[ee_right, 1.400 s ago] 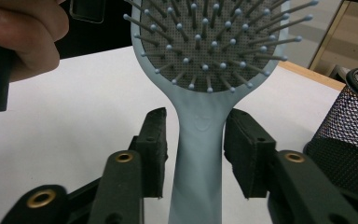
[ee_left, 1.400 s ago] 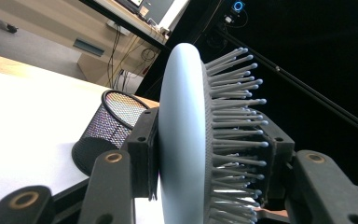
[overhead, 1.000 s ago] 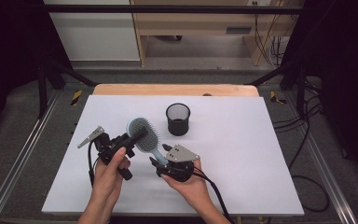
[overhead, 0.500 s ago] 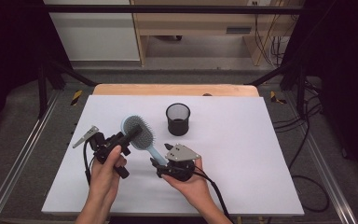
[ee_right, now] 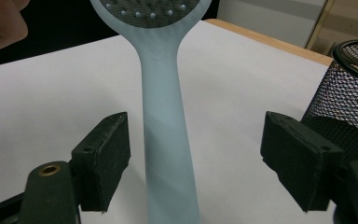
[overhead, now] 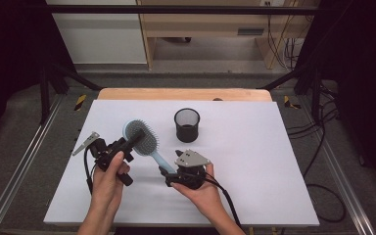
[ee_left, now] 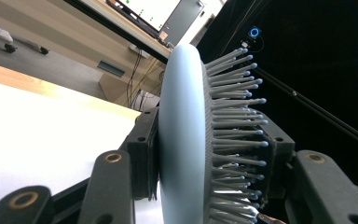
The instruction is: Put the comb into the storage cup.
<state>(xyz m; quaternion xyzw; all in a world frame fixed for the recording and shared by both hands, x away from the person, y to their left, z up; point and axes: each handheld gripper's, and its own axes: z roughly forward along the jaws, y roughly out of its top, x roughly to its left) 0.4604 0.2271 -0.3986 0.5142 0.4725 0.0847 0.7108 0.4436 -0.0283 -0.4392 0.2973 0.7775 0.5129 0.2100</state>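
A pale blue hairbrush [overhead: 146,140] is held above the white table [overhead: 254,166], bristles up. My left gripper [overhead: 131,141] is shut on its oval head; in the left gripper view the pads clamp the head [ee_left: 182,140] from back and bristle side. My right gripper [overhead: 166,174] sits at the handle's end. Its jaws have just been opening, and in the right gripper view the handle [ee_right: 165,140] stands free between the two spread pads [ee_right: 105,158], touching neither.
A black mesh cup [overhead: 187,125] stands upright just behind the right gripper and appears at the right edge of the right gripper view [ee_right: 349,88]. A wooden strip [overhead: 181,94] runs along the table's far edge. Cables trail from both grippers.
The left gripper and the brush head have shifted slightly to the left. The right hand has stayed where it was.
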